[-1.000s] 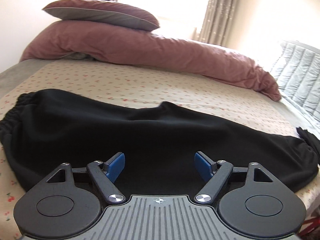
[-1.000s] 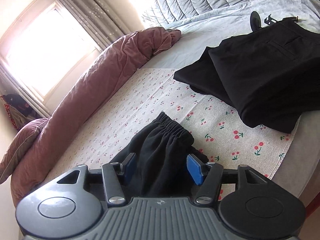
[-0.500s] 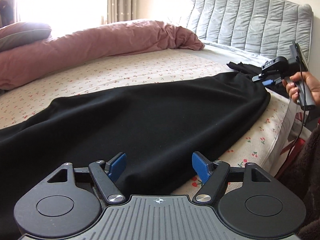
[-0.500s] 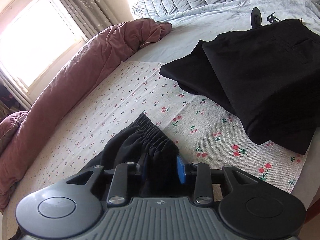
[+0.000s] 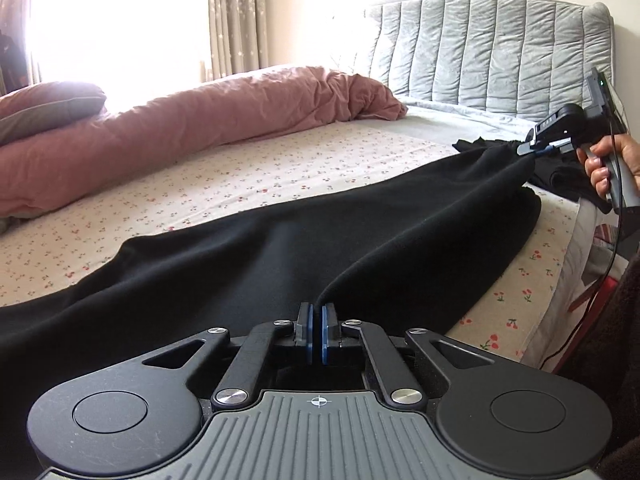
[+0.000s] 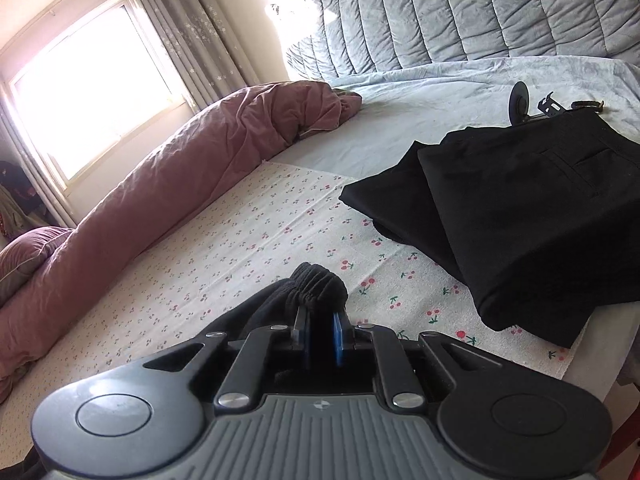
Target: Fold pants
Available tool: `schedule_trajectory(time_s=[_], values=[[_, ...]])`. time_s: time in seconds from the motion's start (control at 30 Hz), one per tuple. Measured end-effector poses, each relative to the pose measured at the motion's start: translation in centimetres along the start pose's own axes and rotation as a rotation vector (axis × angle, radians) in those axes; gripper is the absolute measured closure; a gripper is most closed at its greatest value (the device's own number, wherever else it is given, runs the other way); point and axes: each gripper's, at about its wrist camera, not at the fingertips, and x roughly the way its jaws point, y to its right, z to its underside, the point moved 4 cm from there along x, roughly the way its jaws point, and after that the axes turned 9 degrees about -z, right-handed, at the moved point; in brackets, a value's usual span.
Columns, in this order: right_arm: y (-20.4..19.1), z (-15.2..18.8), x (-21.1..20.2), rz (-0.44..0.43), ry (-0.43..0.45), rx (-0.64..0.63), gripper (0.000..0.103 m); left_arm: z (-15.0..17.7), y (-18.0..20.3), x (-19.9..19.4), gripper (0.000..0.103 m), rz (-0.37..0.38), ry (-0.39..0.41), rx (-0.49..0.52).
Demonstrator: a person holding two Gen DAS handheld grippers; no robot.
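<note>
Pants point(image 5: 320, 240) are laid lengthwise along the bed point(image 5: 280, 168) front edge. Left gripper point(image 5: 319, 334) is clamped shut on a mid-leg fold; right gripper point(image 6: 320, 336) fingers are pinched on the elastic cuff point(image 6: 318, 286). Both should be lifted evenly, cloth kept taut, cuff carried twd waistband, clear of the folded stack point(image 6: 520, 216).

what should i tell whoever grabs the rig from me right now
Left gripper: shut on the near edge of the black pants, partway along the leg.
Right gripper: shut on the pants' gathered elastic end, lifted off the cherry-print sheet.
The pants lie stretched lengthwise along the near side of the bed, slightly raised between the two grips. A folded black pile sits at the headboard end.
Done: both grips taken.
Left: no fold made yet; probably carry one end over the other, flatten, then stack.
</note>
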Motion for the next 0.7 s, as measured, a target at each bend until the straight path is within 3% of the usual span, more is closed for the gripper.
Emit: schedule_trajectory(time_s=[0.13, 0.2, 0.3, 0.33, 0.47, 0.57, 0.6, 0.63, 0.7], values=[[1.7, 2.0, 1.4, 0.056, -0.134, 0.016, 0.091, 1.8, 0.3, 0.9, 0.102, 0.043, -0.115, 0.034], [2.5, 2.2, 1.5, 0.036, -0.152, 0.044, 0.085, 3.0, 1.0, 1.7, 0.101, 0.052, -0.154, 0.088], [3.7, 1.7, 0.5, 0.009, -0.1, 0.137, 0.045, 2.8, 1.1, 1.2, 0.091, 0.05, -0.112, 0.107], [4.1, 1.6, 0.2, 0.005, -0.087, 0.166, 0.042, 2.7, 0.7, 0.8, 0.09, 0.065, -0.1, 0.086], [5.6, 2.5, 1.7, -0.065, -0.169, 0.317, 0.042, 2.0, -1.4, 0.4, 0.071, 0.058, -0.063, -0.012], [5.4, 3.1, 2.9, -0.131, -0.19, 0.363, 0.046, 2.0, -2.4, 1.4, 0.07, 0.047, -0.099, -0.052], [5.3, 3.1, 3.3, -0.126, -0.19, 0.361, 0.065, 2.1, -2.6, 1.8, 0.067, 0.051, -0.123, -0.059], [5.0, 3.0, 3.6, -0.108, -0.194, 0.348, 0.074, 2.3, -2.6, 2.2, 0.065, 0.056, -0.149, -0.063], [4.2, 2.7, 3.1, -0.088, -0.17, 0.318, 0.078, 2.8, -2.6, 2.7, 0.065, 0.058, -0.187, -0.066]])
